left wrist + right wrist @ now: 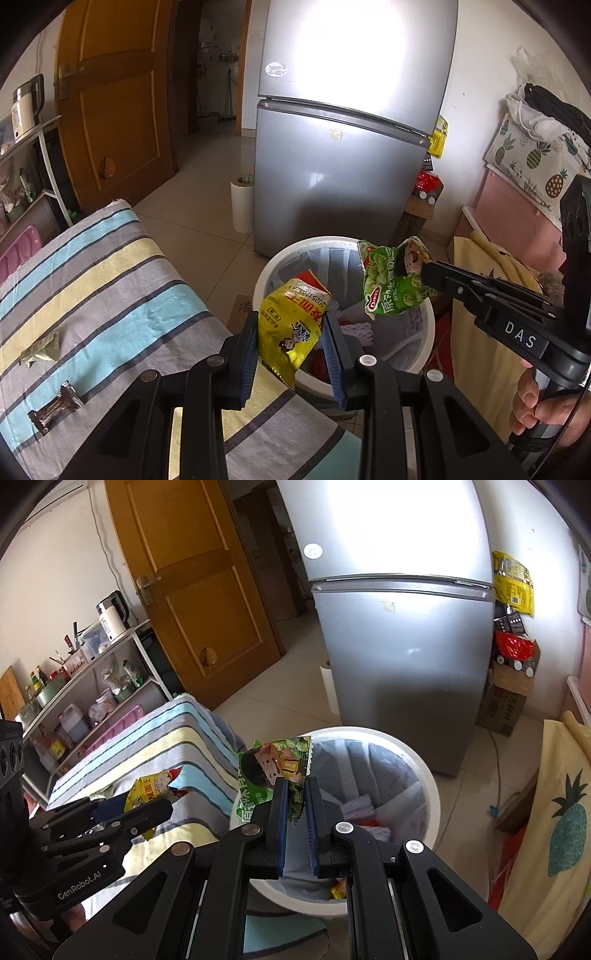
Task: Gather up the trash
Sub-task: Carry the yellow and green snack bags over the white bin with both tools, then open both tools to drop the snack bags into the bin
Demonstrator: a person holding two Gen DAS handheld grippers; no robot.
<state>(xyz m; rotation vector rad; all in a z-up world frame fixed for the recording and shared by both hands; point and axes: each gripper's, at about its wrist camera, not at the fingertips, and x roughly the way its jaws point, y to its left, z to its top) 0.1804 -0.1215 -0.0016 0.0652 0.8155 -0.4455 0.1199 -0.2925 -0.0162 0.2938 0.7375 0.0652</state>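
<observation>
My left gripper (291,321) is shut on a yellow snack bag (291,325), which hangs at the near rim of a white trash bin (424,343). From the right, my right gripper (410,271) reaches over the bin, shut on a green snack bag (388,284). In the right wrist view the right gripper (295,786) pinches the green snack bag (273,764) over the left rim of the white trash bin (428,775). The left gripper (147,805) holds the yellow snack bag (151,786) above the striped bed.
A striped bedcover (110,280) carries a brown candy wrapper (55,408) and a small green wrapper (40,350). Behind the bin stands a silver fridge (343,166), with a paper roll (242,203) at its left. A shelf rack (92,686) and a wooden door (195,590) stand further left.
</observation>
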